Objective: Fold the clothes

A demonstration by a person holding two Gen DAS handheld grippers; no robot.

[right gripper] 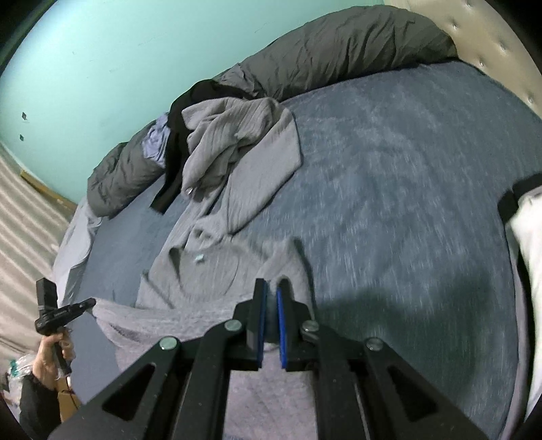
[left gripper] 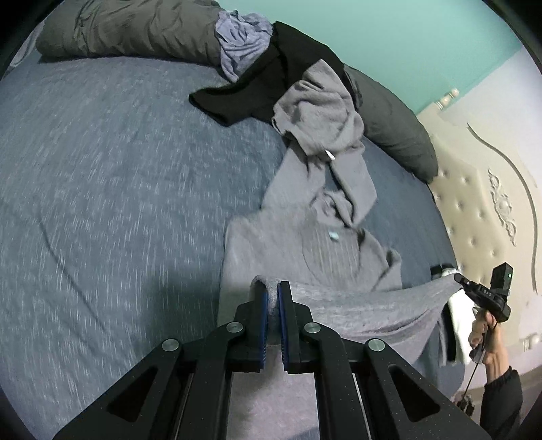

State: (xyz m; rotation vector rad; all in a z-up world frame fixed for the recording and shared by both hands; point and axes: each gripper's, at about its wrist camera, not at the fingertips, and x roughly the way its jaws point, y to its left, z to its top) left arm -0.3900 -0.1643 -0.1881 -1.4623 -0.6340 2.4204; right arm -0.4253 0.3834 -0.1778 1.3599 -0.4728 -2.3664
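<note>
On the blue-grey bedsheet [left gripper: 101,203], at about 5 o'clock of the left wrist view, lies the grey sweater [left gripper: 315,243], body down on the sheet with its collar toward 12 o'clock; left gripper [left gripper: 272,298] is clenched on one hem corner, cloth bunched between the blue pads; right gripper [right gripper: 270,298] likewise pinched on the other hem corner; the hem hangs stretched between them, sagging in the middle; to do this step well, likely: keep both corners level and the hem taut, carry them together toward the collar, lay the edge down square before letting go; the upper sleeve [left gripper: 352,189] is twisted and runs up at 12 o'clock into a second grey garment [left gripper: 318,111], so pulling could drag that pile, smooth the sleeve first; black garment [left gripper: 257,88] and a lilac cloth [left gripper: 240,47] sit at 11 to 12 o'clock against the dark duvet [left gripper: 135,30], just beside the work; open sheet is wide at 9 o'clock in the left view and 3 o'clock in the right view; padded headboard [left gripper: 474,216] bounds 3 o'clock of the left view; a white and black garment [right gripper: 528,237] sits at the bed edge, 3 o'clock in the right view, keep clear.
</note>
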